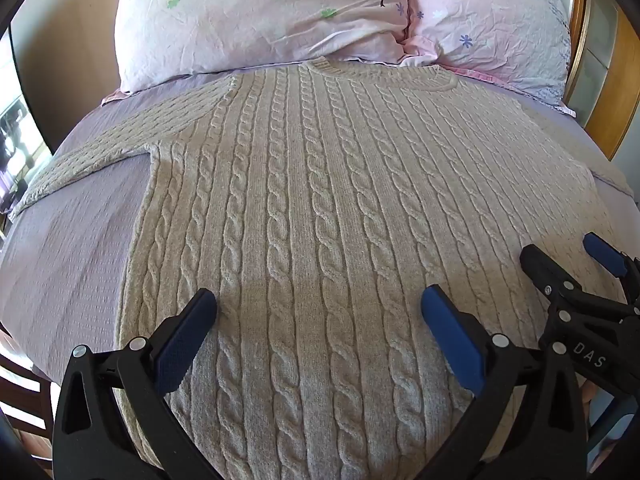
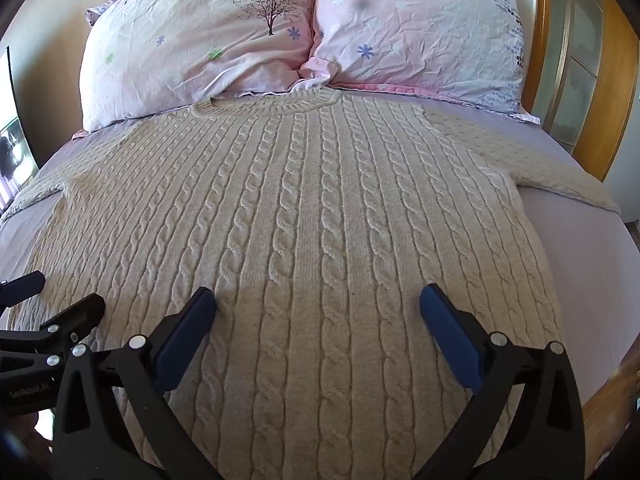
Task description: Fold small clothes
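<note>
A cream cable-knit sweater lies flat and spread out on the bed, collar toward the pillows, sleeves stretched out to both sides. It also fills the right wrist view. My left gripper is open and empty, hovering over the sweater's lower part near the hem. My right gripper is open and empty too, over the hem just to the right of the left one. The right gripper also shows at the right edge of the left wrist view, and the left gripper at the left edge of the right wrist view.
The bed has a lilac sheet. Two pink flowered pillows lean at the head. A wooden headboard and cabinet stand at the right. A wall is at the left.
</note>
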`<state>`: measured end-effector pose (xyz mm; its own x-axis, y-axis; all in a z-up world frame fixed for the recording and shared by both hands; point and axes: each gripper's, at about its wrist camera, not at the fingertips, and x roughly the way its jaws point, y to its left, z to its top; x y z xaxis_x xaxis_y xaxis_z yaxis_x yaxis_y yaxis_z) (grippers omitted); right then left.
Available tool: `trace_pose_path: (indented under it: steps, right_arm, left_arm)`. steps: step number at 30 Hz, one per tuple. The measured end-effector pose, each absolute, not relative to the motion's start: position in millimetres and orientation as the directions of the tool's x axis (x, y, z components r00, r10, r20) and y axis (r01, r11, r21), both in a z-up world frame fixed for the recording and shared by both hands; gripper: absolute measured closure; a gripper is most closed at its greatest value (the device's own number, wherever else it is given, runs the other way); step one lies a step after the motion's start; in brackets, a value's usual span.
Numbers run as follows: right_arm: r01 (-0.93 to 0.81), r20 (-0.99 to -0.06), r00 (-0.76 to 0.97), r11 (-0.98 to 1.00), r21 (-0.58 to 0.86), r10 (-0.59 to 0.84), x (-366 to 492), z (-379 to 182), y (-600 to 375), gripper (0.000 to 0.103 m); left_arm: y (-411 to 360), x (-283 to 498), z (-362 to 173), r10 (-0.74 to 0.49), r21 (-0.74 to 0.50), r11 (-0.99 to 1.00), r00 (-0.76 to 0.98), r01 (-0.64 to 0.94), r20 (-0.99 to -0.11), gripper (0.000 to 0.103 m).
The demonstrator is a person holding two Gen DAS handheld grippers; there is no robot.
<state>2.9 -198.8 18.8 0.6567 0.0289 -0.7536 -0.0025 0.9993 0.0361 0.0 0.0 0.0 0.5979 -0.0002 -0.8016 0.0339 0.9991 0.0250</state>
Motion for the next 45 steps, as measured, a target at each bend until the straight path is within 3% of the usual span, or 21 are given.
trace_pose_path:
  steps: [29,38,40,42,45]
  right_arm:
    - [0.001,-0.765,0.643,1.000,0.026,0.019,3,19,-200,0.002]
    - [-0.129,-0.781,0.616,0.991,0.033,0.107,10,18,-209,0.002]
    - [-0.173,-0.796,0.583,0.982,0.075,0.164,15,19,-219,0.002]
    - [-0.155,-0.753,0.607,0.968,0.200,0.253,18,33,-252,0.002]
    - [0.028,-0.657,0.719,0.935,0.354,0.227,31,57,-345,0.002]
  left_arm:
    - [1,4,0,0.003,0.025,0.999,0.585,0.029,-0.811,0.001]
    - [1,10,-6,-0.004,0.024,0.999,0.531,0.046,-0.847,0.001]
    - [1,10,-4,-0.004,0.025,0.998,0.527,0.049,-0.850,0.001]
    - [2,9,-2,-0.006,0.025,0.998,0.521,0.053,-0.854,0.001]
    - [3,10,-2,-0.017,0.023,0.997,0.514,0.071,-0.858,0.001]
